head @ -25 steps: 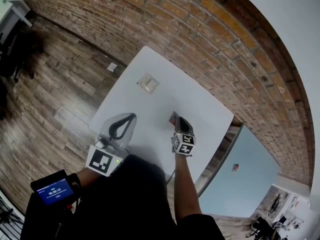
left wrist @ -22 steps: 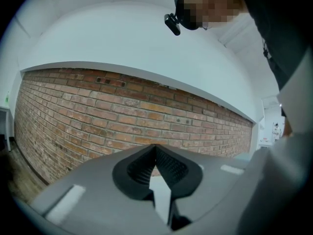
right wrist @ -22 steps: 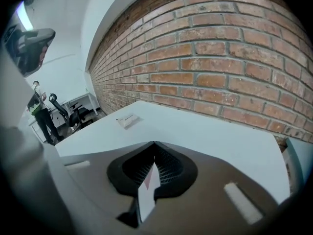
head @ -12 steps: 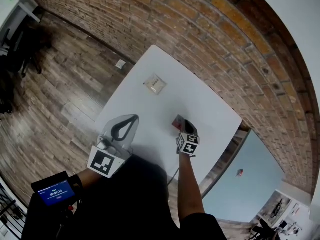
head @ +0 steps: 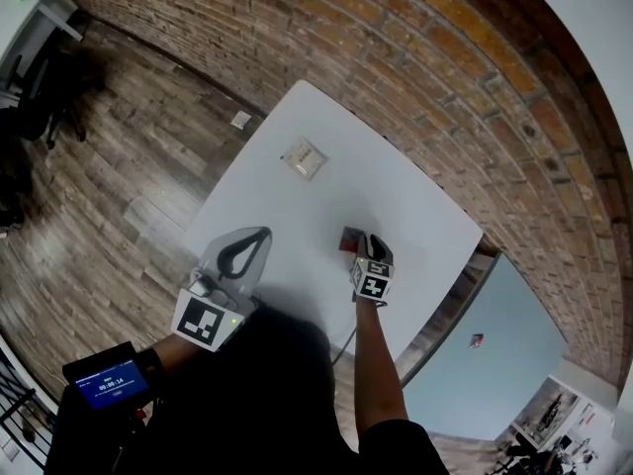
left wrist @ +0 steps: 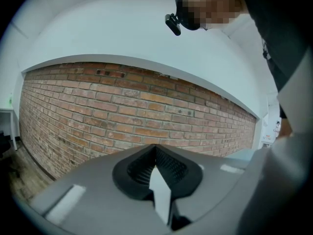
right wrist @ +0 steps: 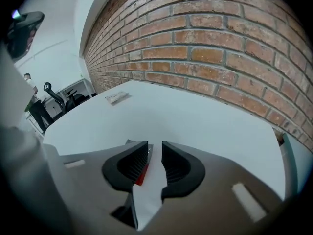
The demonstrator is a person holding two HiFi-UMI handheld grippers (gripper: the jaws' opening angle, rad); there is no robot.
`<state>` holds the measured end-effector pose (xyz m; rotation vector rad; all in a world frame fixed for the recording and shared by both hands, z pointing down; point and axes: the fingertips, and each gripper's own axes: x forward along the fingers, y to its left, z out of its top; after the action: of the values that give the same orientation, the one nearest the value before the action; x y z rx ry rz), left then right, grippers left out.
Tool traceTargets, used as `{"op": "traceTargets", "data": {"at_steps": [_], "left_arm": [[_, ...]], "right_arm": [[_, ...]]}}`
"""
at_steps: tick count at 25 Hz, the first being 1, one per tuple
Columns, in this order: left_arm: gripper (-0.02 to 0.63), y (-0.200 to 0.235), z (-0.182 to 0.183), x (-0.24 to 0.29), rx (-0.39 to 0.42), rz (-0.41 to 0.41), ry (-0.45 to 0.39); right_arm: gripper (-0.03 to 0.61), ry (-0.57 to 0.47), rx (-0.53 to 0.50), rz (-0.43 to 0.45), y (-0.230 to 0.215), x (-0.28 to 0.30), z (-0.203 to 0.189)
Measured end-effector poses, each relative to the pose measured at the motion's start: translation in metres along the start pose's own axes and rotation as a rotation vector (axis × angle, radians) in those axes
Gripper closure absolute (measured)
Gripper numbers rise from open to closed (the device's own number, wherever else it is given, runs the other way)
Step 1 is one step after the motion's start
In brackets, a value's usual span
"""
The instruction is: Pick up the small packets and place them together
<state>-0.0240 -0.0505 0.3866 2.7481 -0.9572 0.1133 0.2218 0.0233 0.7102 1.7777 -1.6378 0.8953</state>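
The small red flat packet (right wrist: pixel 141 173) is loosely straddled by the right tongs (right wrist: pixel 155 155), just opened narrowly; it could be dragged along the white bench (head: pixel 297 216) on withdrawal. The left tongs (left wrist: pixel 155 152) are held closed, empty.

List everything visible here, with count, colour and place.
Square white tabletop: one, white, centre, beside the wall.
Flat cream packet: one, cream, table's far-left part.
Small red-and-dark packet: one, table's near-right part.
Red brick wall: one, behind table.
Wood plank floor: brown-grey, left of table.
Light-blue panel: one, lower right, beyond table.
Blue-lit wrist screen: one, left forearm.
Left gripper: grey, shut, empty, table's near-left edge.
Right gripper: grey, jaws just been opening, narrow gap; red packet lies at one jaw's inner edge, unpinched.
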Motion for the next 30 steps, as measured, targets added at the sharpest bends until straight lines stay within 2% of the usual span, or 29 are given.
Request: {"op": "traceTargets", "data": {"at_steps": [2,5,7,9,11,14,18,20,24,30], "left_arm": [[0.614,-0.002,0.001,0.001,-0.001,0.014,-0.004],[0.614,-0.008,0.000,0.000,0.002,0.028,-0.010],[0.614,-0.011,-0.002,-0.001,0.000,0.036,-0.006],[0.614,-0.013,-0.005,-0.004,-0.003,0.047,0.002],[0.614,-0.014,-0.008,-0.006,-0.007,0.061,0.009],[0.614,-0.015,-0.010,-0.010,-0.016,0.084,0.014],[0.614,-0.016,-0.013,-0.018,-0.023,0.101,0.015],[0.614,-0.014,-0.013,-0.017,-0.026,0.105,0.012],[0.614,-0.007,-0.009,-0.013,-0.024,0.103,0.004],[0.614,-0.010,-0.013,-0.026,-0.025,0.106,0.007]], "right_arm": [[0.474,0.000,-0.070,0.019,0.005,-0.004,-0.001],[0.462,0.012,-0.266,0.113,0.029,-0.005,-0.005],[0.428,0.043,-0.383,0.178,0.045,-0.001,-0.014],[0.419,0.081,-0.464,0.231,0.057,0.004,-0.024],[0.419,0.095,-0.501,0.249,0.063,0.007,-0.027],[0.419,0.083,-0.442,0.223,0.058,0.012,-0.023],[0.419,0.085,-0.223,0.157,0.044,0.013,-0.017],[0.419,0.093,-0.160,0.141,0.041,0.016,-0.016],[0.394,0.088,-0.171,0.139,0.041,0.018,-0.007],[0.396,0.064,-0.191,0.125,0.027,0.008,-0.009]]}}
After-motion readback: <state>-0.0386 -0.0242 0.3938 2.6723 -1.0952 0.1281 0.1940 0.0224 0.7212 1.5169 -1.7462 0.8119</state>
